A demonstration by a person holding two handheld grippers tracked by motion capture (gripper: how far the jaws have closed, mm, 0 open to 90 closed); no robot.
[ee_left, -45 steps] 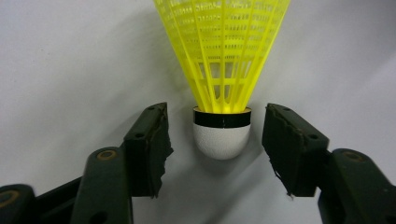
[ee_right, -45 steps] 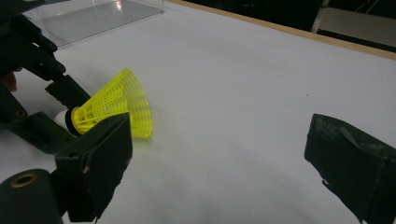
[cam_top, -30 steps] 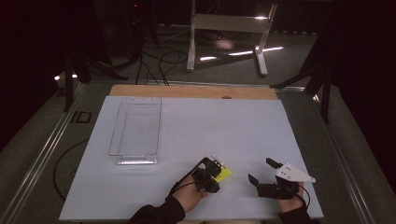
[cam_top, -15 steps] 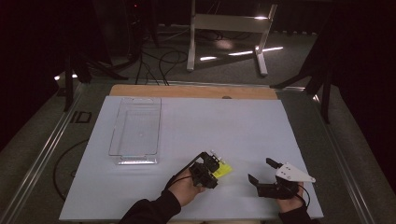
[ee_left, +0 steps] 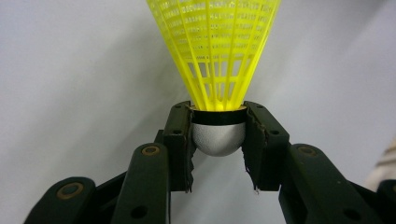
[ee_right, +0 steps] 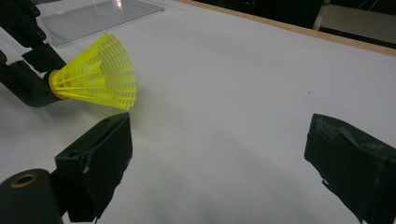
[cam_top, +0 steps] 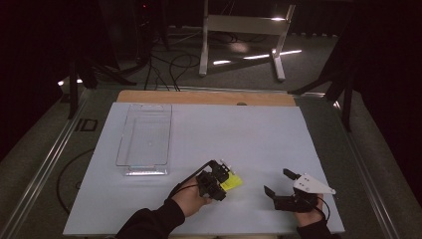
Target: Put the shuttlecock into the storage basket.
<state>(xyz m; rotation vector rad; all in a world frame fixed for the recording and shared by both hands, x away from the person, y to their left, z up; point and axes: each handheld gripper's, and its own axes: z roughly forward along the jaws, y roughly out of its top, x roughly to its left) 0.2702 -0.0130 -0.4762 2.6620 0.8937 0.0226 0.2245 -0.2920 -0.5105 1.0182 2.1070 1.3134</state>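
The left claw (ee_left: 218, 140) is clamped on a yellow shuttlecock (ee_left: 215, 56), its two black pads pressed against either side of the rounded silver-grey cap, right at the dark band where the cap meets the plastic skirt. In the left gripper view the skirt fans out away from the jaws, its mesh ribs plain to see, with the pale worktop (ee_left: 70, 70) behind it.

Taking the clear tray (cam_top: 145, 137) as the landmark: in the high view the shuttlecock (cam_top: 231, 181) sits on the near side of the tray and off toward its right, near the front edge of the white worktop (cam_top: 239, 129), with the left claw (cam_top: 219, 174) and the person's left hand (cam_top: 191, 198) just behind it. Whether the skirt touches the worktop I cannot tell (the right gripper view suggests a small gap, but the shadow blurs it).

The right claw (cam_top: 278, 181) is farther right of the tray again, well apart from the shuttlecock, and stands wide open. In the right gripper view its jaws hold nothing between them, and the shuttlecock (ee_right: 98, 72) lies sideways beyond the left-hand jaw.
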